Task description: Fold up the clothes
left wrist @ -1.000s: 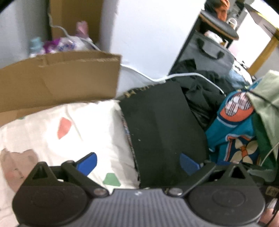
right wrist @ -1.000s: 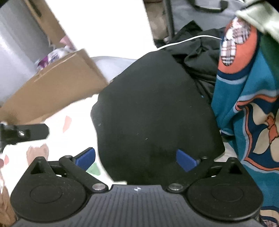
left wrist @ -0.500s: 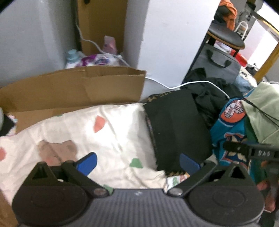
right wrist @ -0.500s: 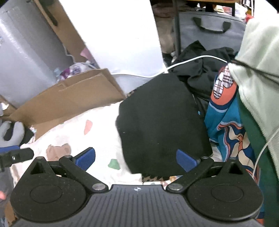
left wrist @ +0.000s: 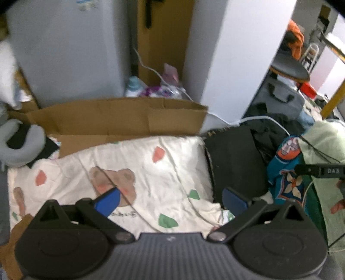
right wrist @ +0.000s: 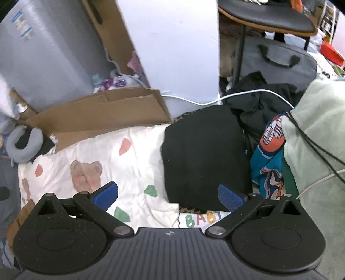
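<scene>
Ahead of both empty, spread grippers (left wrist: 170, 201) (right wrist: 168, 196) lies the folded black garment (right wrist: 204, 159).

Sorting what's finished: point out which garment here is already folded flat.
The black garment on the white printed bedding; the teal patterned and pale green pieces lie crumpled.

A white pillar (left wrist: 232, 64) is standing at twelve to one o'clock, with a grey appliance (left wrist: 64, 49) filling eleven o'clock and tall cardboard (left wrist: 163, 32) leaning between them. A flattened cardboard box (left wrist: 120, 117) is lying along the bedding's (left wrist: 151, 170) far edge. At two o'clock a round black stool (right wrist: 267, 17) is standing over a grey bag (right wrist: 278, 62). Light is glaring in at the far right.
</scene>
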